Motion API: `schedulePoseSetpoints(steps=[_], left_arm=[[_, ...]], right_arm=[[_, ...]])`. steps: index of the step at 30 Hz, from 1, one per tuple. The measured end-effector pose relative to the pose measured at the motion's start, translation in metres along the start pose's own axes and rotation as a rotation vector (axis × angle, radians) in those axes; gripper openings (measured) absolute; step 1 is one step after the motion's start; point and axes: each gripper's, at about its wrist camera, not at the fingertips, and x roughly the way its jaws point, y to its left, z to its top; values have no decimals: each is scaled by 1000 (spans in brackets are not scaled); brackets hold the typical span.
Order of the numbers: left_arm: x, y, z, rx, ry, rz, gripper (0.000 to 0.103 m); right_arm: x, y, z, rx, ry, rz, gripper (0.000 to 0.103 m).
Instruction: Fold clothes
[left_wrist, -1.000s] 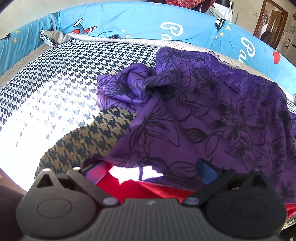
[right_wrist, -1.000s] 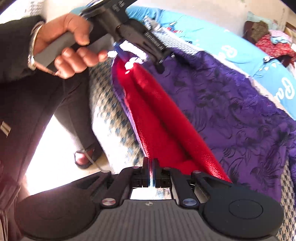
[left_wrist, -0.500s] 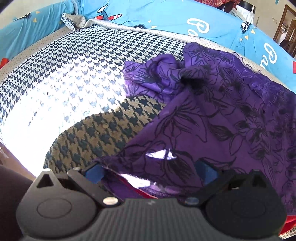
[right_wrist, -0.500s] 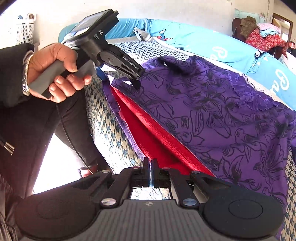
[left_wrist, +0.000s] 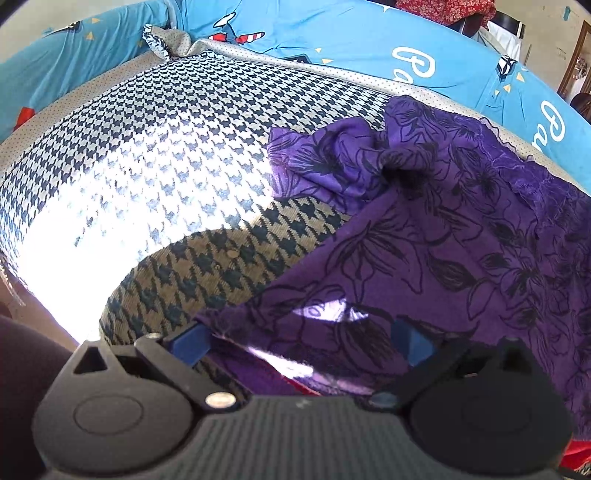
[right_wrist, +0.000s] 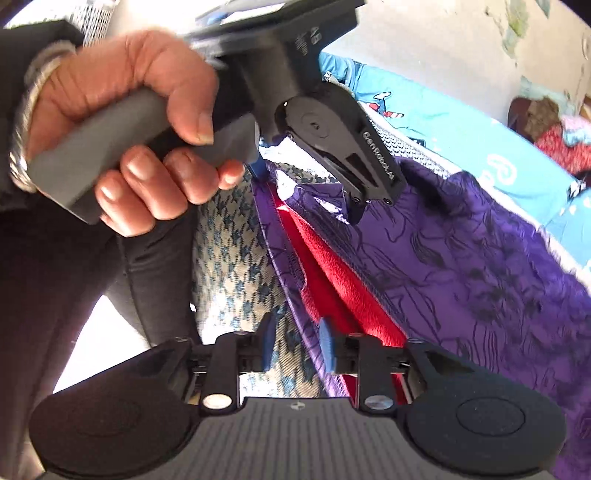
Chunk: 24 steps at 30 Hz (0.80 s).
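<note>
A purple garment (left_wrist: 443, 240) with black flower outlines and a red fleece lining (right_wrist: 332, 258) lies spread over the bed. Its near hem drapes across my left gripper (left_wrist: 299, 341), which is open with its blue pads (left_wrist: 188, 343) wide apart. In the right wrist view a hand (right_wrist: 129, 122) holds that left gripper (right_wrist: 352, 214), tip down on the purple garment (right_wrist: 461, 266). My right gripper (right_wrist: 297, 345) is open at the garment's lower edge. A narrow gap shows between its pads, and the purple hem passes by the right pad.
The bed wears a houndstooth cover (left_wrist: 166, 147), sunlit at the left. Blue bedding (left_wrist: 332, 40) with white lettering rims the far side. The person's dark-clothed legs (right_wrist: 55, 295) stand by the bed edge (right_wrist: 229, 258). A heap of clothes (right_wrist: 554, 136) sits far right.
My right gripper, shut one second and half a second ago, now stands open. The left gripper has come down nearer the right camera, and the purple layer covers more of the red lining.
</note>
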Motion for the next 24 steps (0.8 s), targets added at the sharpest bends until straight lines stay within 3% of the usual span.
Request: schedulePoseSetpoints(steps=[3, 6, 8, 10, 11, 13, 15, 22, 24], left_arm=[[-2, 1, 1, -9, -7, 3, 103], [-6, 2, 3, -28, -19, 13, 102], [-11, 4, 4, -25, -55, 74, 103], [-17, 5, 6, -11, -107, 155, 103], [-20, 9, 9, -33, -106, 127, 103], [-27, 16, 14, -80, -99, 49, 103], [-32, 10, 16, -74, -105, 20, 103], [-33, -34, 14, 114, -122, -21, 103], [-28, -42, 11, 154, -121, -3, 103]], right_arm=[[12, 4, 0, -46, 11, -39, 29], [13, 4, 3, -18, 15, -23, 29], [14, 4, 5, 0, 17, -13, 27], [15, 4, 7, 19, 19, -2, 14], [15, 4, 8, 28, 21, 3, 8], [16, 4, 10, 47, 23, 13, 7], [16, 4, 12, 66, 25, 24, 7], [5, -6, 13, 159, 29, 59, 8], [-5, -13, 11, 196, 27, 65, 10]])
